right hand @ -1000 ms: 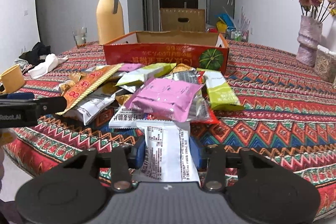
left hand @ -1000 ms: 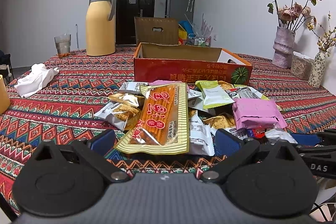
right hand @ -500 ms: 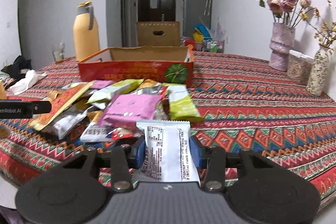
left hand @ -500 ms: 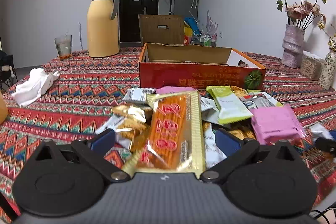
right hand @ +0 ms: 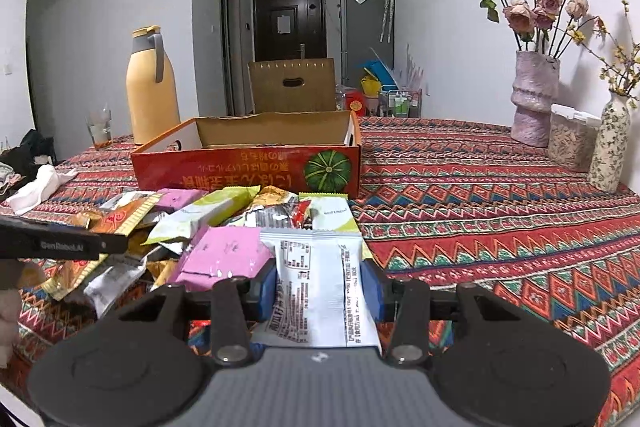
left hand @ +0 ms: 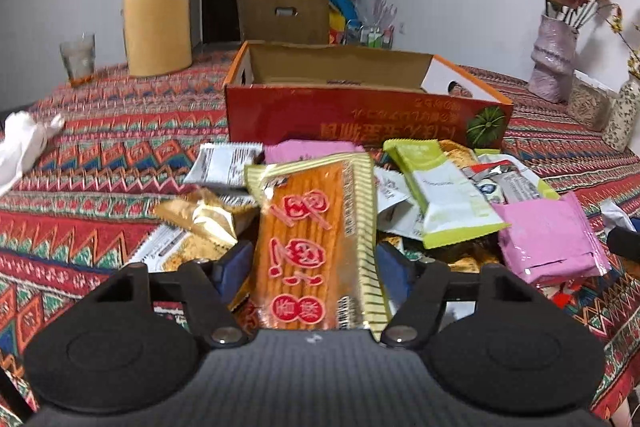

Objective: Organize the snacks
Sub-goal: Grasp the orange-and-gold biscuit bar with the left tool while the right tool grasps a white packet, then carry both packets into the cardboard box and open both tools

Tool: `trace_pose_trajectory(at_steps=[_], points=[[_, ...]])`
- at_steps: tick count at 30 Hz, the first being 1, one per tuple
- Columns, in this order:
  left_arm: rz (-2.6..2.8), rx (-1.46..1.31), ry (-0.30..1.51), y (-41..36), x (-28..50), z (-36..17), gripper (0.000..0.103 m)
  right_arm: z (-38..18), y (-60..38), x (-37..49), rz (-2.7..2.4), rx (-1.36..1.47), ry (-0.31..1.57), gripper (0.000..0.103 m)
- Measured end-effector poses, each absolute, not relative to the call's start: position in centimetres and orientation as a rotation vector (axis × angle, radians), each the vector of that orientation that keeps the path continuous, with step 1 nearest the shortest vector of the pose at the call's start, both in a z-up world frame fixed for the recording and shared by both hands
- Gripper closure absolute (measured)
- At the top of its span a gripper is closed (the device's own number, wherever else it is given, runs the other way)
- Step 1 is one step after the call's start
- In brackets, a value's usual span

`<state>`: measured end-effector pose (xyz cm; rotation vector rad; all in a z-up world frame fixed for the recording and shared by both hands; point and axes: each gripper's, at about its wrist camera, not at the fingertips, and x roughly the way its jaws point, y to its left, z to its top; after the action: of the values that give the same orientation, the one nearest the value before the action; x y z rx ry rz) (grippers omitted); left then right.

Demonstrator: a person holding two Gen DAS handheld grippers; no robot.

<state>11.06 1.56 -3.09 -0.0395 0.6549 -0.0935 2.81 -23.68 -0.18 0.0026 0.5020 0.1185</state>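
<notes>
My left gripper is closing its jaws on a long orange snack packet with gold edges, and both blue pads touch its long sides. It lies on top of a pile of snacks with a green packet and a pink packet. Just behind the pile stands an open red cardboard box, which looks empty. My right gripper is shut on a white printed packet, held above the pile's near right side. From the right wrist view the left gripper's finger shows at the left edge.
A patterned tablecloth covers the table. A yellow thermos, a glass and a white cloth stand to the left. At the right are a flower vase, a jar and a slim vase.
My left gripper moved forward over the orange packet and its wide jaws narrowed onto the packet's sides. The right gripper swung to the right with the white packet still in it.
</notes>
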Motion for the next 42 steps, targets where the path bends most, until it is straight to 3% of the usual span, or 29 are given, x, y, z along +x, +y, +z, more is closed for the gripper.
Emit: trace_pose_trajectory(at_steps=[8, 11, 27, 42], points=[[-0.092, -0.064, 0.647, 2.5, 10.7, -2.5, 0.062, -0.5, -23.9, 4.0, 0.130, 0.023, 0.510, 0.060], [-0.097, -0.055, 0.650, 2.6, 10.7, -2.0, 0.067, -0.4, -24.1, 4.3, 0.128, 0.028, 0.505, 0.060], [-0.094, -0.022, 0.517, 1.5, 11.9, 2.8, 0.068, 1.9, -23.6, 7.2, 0.144, 0.013, 0.427, 0.060], [-0.024, -0.035, 0.421, -0.7, 20.8, 8.0, 0.068, 6.9, -21.5, 18.0, 0.176, -0.014, 0.341, 0.060]])
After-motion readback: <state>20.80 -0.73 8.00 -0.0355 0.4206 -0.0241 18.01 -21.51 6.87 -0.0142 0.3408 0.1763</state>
